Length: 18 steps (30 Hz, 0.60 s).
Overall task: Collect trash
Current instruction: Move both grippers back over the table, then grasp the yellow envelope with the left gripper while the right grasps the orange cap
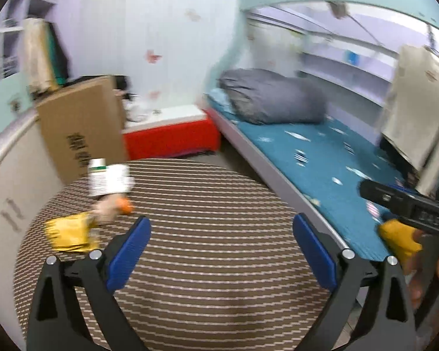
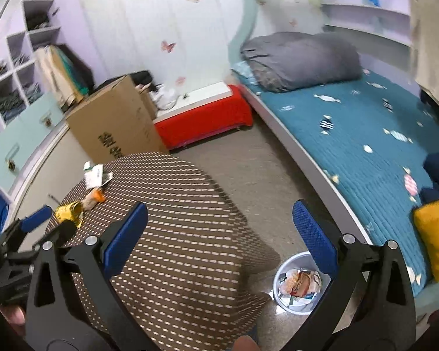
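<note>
Trash lies in a loose cluster on the round striped table [image 1: 207, 234], ahead and to the left of the left gripper [image 1: 221, 237]: a yellow wrapper [image 1: 68, 232] nearest, a crumpled orange-tipped scrap [image 1: 114, 206] just beyond it, and a white-and-green carton [image 1: 106, 180] at the table's far edge. The left gripper is released, its blue pads wide apart with nothing between them. The right gripper [image 2: 219, 234] is likewise spread and empty, hanging over the table's right side. Below and to its right, on the floor beside the table, stands a white bin [image 2: 281, 286] already holding wrappers. A tall cardboard box [image 2: 117, 128] crowds the table's far-left rim, just behind the carton. Beyond it sits a red bench [image 2: 205, 120]. The bed [image 2: 351, 152] runs along the right, with bare floor between its frame and the table. A yellow cushion [image 2: 436, 237] lies on the bed's near end.
</note>
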Each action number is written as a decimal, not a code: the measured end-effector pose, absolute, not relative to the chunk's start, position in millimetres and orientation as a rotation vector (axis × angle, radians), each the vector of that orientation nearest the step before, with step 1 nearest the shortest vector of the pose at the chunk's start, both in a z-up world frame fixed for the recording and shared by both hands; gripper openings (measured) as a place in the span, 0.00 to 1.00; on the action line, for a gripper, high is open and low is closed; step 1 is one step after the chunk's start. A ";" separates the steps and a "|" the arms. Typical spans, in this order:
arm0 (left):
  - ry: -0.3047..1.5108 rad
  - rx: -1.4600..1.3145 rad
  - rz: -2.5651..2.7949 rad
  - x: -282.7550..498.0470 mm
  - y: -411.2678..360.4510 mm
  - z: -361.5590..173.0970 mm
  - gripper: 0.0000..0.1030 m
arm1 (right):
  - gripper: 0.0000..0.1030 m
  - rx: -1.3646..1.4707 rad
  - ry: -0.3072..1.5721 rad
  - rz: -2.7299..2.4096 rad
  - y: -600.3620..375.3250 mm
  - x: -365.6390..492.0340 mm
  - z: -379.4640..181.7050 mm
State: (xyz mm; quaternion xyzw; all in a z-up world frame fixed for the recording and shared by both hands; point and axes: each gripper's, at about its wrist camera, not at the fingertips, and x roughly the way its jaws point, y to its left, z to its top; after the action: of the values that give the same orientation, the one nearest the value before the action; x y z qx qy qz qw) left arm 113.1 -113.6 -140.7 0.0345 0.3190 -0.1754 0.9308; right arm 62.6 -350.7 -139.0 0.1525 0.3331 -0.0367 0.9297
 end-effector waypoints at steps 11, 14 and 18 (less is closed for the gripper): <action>0.689 -0.049 -0.082 161.1 15.6 -167.0 0.93 | 0.94 0.210 0.766 0.108 -250.4 138.2 -157.2; 0.705 -0.046 -0.014 175.1 37.0 -178.7 0.93 | 0.94 0.187 0.788 0.152 -228.6 156.5 -164.7; 0.718 -0.079 -0.039 188.0 54.3 -191.4 0.93 | 0.94 0.151 0.827 0.192 -204.5 180.2 -180.4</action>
State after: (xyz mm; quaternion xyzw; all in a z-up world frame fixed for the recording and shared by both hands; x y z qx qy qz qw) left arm 188.0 54.3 -191.4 -0.0388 0.3512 -0.0189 0.9353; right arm 180.2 -204.5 -180.4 0.0730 0.4006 0.0932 0.9086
